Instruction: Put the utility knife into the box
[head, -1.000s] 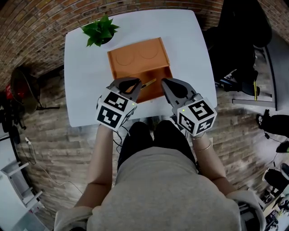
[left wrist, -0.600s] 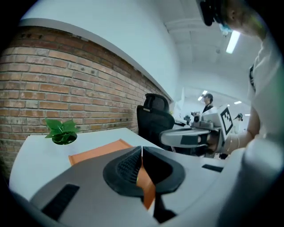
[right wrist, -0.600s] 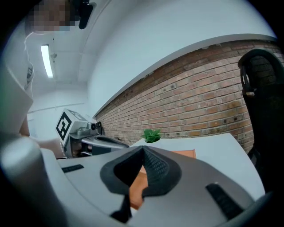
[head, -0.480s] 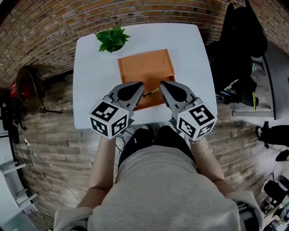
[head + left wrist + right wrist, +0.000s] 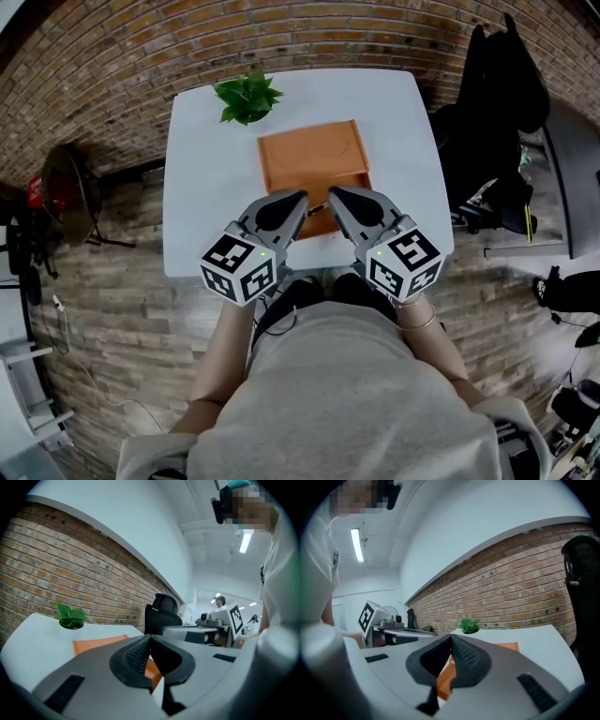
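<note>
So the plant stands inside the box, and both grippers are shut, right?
Not quite. The plant stands on the table, beyond the far left corner of the box, not inside it; the head view shows this. The left gripper and right gripper are indeed shut.

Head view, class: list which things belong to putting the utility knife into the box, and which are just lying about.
Belong to the job:
- orange box
- utility knife, only a sliver showing at the box's near end
- left hand-held gripper and right hand-held gripper, both shut, holding nothing

Just lying about:
- potted plant
- black chair
</note>
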`<state>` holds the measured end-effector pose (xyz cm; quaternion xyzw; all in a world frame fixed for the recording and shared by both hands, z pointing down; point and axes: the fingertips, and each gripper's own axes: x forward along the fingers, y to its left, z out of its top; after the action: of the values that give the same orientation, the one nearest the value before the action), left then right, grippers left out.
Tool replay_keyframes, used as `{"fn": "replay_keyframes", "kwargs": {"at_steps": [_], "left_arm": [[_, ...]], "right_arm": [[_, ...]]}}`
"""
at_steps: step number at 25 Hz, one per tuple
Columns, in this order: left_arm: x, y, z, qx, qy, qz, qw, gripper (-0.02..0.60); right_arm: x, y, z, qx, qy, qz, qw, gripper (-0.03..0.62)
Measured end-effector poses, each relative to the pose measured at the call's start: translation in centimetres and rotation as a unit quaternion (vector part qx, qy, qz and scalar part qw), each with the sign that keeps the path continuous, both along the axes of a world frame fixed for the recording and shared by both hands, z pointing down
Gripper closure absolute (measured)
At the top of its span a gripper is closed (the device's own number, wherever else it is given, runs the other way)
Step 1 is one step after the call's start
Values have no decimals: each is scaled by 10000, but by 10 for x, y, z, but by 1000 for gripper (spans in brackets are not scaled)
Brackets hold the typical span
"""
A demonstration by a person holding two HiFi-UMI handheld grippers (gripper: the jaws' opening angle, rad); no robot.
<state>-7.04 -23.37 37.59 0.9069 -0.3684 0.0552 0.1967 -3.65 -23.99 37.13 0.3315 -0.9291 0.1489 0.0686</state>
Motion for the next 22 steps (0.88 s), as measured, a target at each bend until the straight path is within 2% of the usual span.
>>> {"fn": "replay_keyframes", "kwargs": {"at_steps": [8, 22], "left_arm": [[-6, 3, 19, -345, -169, -253, 9989, 575], [-5, 3, 24, -424, -98, -353, 9984, 575]], "right_arm": [[-6, 3, 4, -65, 111, -140, 9998, 595], [1, 2, 4, -89, 29, 16, 10000, 595]]}}
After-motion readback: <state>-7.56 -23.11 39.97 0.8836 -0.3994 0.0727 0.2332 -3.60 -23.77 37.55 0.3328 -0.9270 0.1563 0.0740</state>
